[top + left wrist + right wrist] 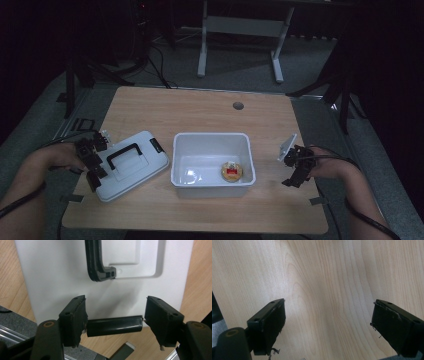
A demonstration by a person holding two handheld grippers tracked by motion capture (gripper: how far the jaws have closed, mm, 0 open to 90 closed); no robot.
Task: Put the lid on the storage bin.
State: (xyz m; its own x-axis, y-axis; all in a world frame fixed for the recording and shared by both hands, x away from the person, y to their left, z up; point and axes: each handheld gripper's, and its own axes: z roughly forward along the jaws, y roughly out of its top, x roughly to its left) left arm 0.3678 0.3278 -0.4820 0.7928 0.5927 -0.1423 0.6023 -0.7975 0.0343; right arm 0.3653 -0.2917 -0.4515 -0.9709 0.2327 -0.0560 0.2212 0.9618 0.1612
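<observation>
My left gripper (115, 318) has its jaws around the black latch (114, 326) on the white lid's (62, 277) edge, near the bench's (324, 277) left edge, whether clamped I cannot tell. My right gripper (328, 325) gapes empty over bare wood by the right edge.

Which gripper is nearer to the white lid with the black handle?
Left. The left gripper is at the white lid's near-left edge, its jaws around a black latch. The right gripper hovers beyond the white bin.
</observation>
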